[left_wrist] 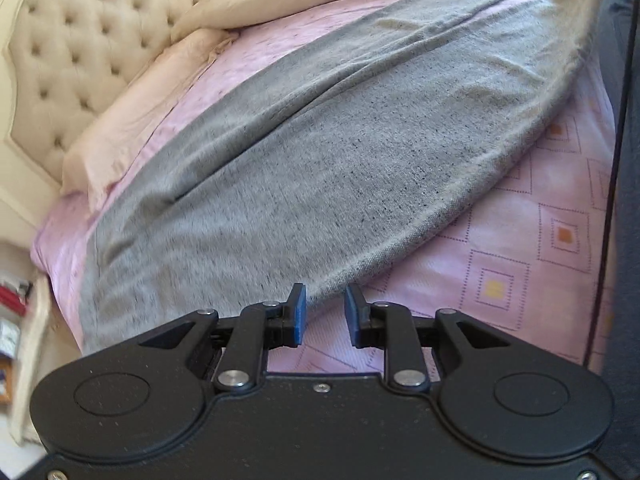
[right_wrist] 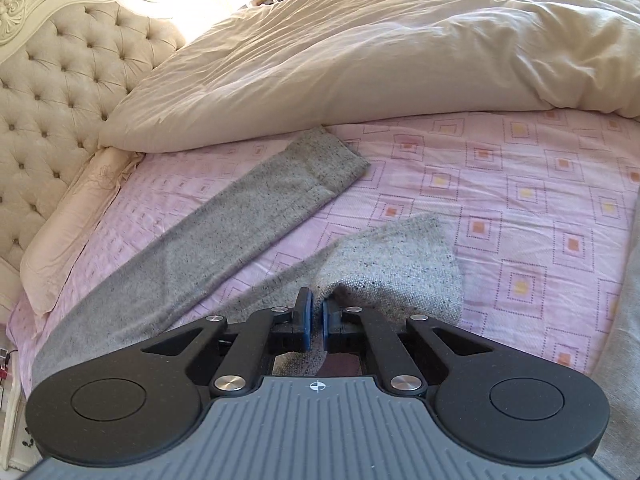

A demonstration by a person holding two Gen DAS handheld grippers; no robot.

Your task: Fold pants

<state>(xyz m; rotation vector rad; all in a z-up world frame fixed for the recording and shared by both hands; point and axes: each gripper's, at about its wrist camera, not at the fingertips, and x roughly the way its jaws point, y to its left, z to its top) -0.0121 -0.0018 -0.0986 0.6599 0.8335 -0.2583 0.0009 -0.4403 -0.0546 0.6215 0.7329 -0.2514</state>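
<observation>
Grey knit pants (left_wrist: 320, 152) lie spread across the pink patterned bed sheet (left_wrist: 520, 248). My left gripper (left_wrist: 325, 300) hovers at their near edge; its blue pads stand apart with only sheet showing between them. In the right wrist view one pant leg (right_wrist: 224, 224) lies flat, running toward the pillow. The other leg's end (right_wrist: 400, 264) is bunched and lifted off the sheet (right_wrist: 520, 184). My right gripper (right_wrist: 317, 304) is shut on that bunched fabric, which is pinched between the pads.
A cream duvet (right_wrist: 400, 48) is heaped along the far side of the bed. A pale pillow (right_wrist: 68, 232) rests against the tufted headboard (right_wrist: 60, 80). A dark cable (left_wrist: 616, 128) and dark cloth hang at the right edge. Small items (left_wrist: 12, 300) sit beside the bed at left.
</observation>
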